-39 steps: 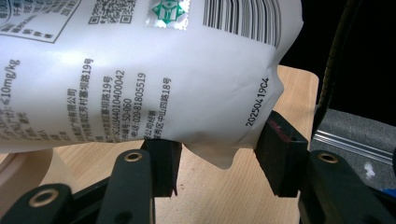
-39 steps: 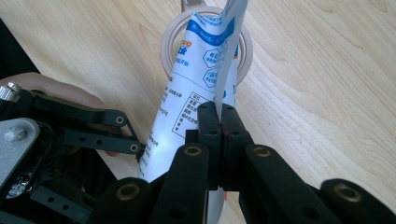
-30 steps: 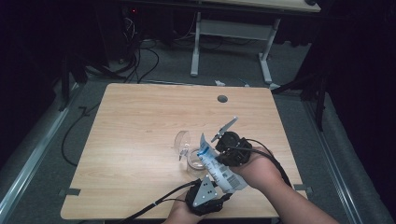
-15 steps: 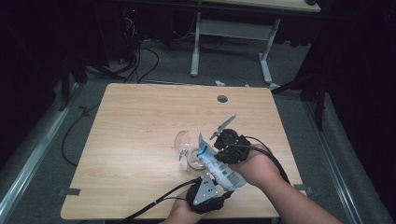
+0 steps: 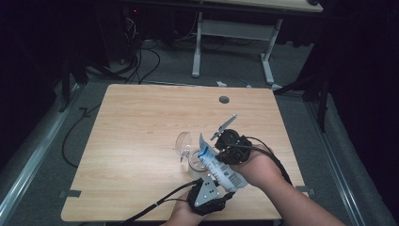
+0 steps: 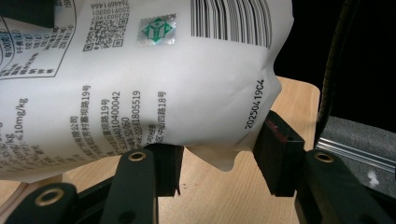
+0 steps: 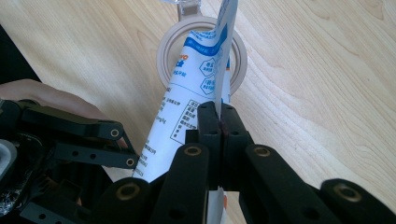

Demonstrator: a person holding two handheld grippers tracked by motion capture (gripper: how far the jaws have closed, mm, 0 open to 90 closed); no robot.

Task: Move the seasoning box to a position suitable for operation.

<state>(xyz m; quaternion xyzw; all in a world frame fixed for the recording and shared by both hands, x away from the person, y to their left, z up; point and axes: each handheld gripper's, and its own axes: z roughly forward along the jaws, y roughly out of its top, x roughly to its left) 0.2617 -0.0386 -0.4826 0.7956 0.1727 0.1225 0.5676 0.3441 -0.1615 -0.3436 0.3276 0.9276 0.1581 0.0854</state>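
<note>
High view: white printed pouch [image 5: 220,168] held low over the near right part of the wooden table [image 5: 141,132], long axis slanting from the left gripper [image 5: 207,195] up-left toward a clear jar [image 5: 195,162] with its lid [image 5: 182,142] hinged open. Left gripper view adds barcode and date print, both pads pressed on the pouch's lower corner; right gripper view shows the right gripper [image 7: 219,116] with jaws clamped tight on the pouch's edge seam, top over the jar mouth. Dark room; cables and desk legs on grey floor beyond.

Right hand-held gripper [image 7: 218,122] clamped tight (left hand-held gripper [image 6: 217,161] wider).
</note>
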